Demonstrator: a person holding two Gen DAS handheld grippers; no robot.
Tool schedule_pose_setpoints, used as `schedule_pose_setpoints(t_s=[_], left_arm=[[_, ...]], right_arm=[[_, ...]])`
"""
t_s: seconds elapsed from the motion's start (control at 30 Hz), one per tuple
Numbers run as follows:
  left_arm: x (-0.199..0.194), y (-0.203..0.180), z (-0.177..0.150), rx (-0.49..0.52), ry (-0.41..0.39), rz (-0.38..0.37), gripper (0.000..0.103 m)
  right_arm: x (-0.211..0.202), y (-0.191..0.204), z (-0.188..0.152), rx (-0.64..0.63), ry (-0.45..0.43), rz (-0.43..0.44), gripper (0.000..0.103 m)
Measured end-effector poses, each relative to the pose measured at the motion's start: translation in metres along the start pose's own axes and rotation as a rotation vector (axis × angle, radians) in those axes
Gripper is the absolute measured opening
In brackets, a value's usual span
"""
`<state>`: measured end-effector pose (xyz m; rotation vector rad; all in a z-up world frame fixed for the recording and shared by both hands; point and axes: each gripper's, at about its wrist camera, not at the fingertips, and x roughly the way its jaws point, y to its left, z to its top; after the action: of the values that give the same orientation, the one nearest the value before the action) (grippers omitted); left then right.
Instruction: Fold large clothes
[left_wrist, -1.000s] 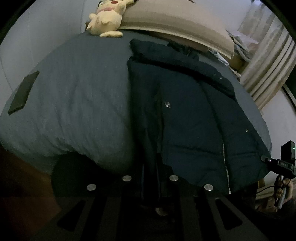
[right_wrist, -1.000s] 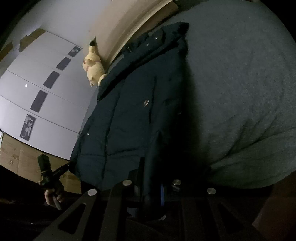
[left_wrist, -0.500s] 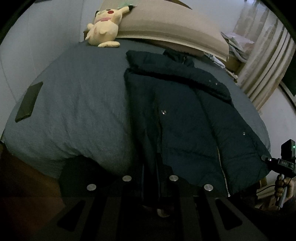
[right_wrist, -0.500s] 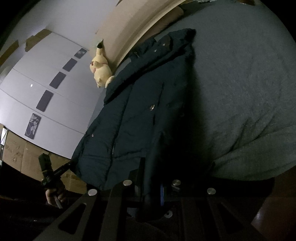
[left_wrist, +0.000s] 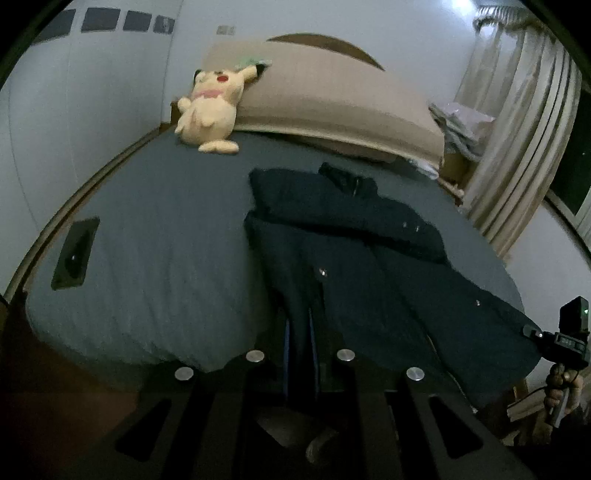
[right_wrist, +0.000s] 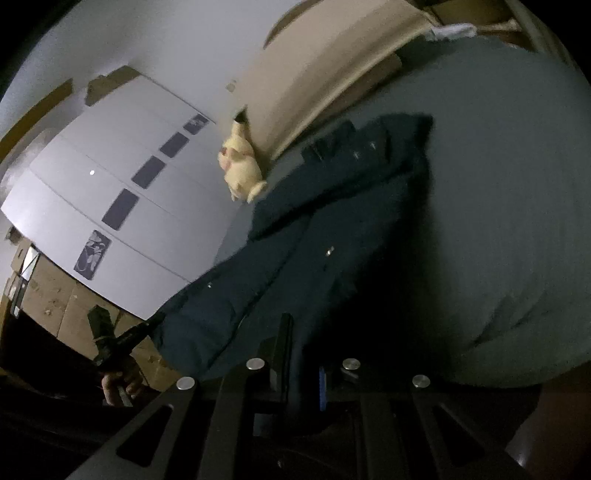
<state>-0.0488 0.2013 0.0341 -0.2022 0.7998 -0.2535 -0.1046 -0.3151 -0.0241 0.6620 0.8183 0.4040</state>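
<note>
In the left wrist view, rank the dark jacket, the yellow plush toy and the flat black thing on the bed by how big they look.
1. Dark jacket, by far the largest.
2. Yellow plush toy.
3. Flat black thing, smallest, though it lies nearer the camera than the toy, so their true sizes stay unsure.

The left claw is clamped on the near hem of a dark navy jacket, which stretches from the claw across the grey-blue bed toward the beige pillow. At the far right, the right claw, held by a hand, grips the hem's other corner. A yellow plush toy leans against the pillow, and a dark flat rectangle lies near the bed's left edge.
</note>
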Motion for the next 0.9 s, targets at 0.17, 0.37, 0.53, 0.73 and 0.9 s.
schedule_pose_setpoints(t_s=[0.17, 0.37, 0.53, 0.73, 0.9], left_arm=[[-0.012, -0.003, 0.014, 0.009, -0.044, -0.015, 0.009], [-0.026, 0.001, 0.027, -0.003, -0.084, -0.031, 0.009], [-0.040, 0.000, 0.033, 0.011, -0.120, -0.033, 0.008], [-0.051, 0.002, 0.044, 0.011, -0.161, -0.037, 0.006], [-0.071, 0.002, 0.058, 0.042, -0.229, -0.034, 0.000]], right_arm=[[-0.015, 0.017, 0.012, -0.035, -0.042, 0.029, 0.011], [-0.037, 0.029, 0.020, -0.053, -0.095, 0.058, 0.011], [-0.051, 0.043, 0.023, -0.080, -0.125, 0.062, 0.011], [-0.066, 0.054, 0.028, -0.101, -0.151, 0.073, 0.011], [-0.068, 0.060, 0.032, -0.118, -0.155, 0.079, 0.011]])
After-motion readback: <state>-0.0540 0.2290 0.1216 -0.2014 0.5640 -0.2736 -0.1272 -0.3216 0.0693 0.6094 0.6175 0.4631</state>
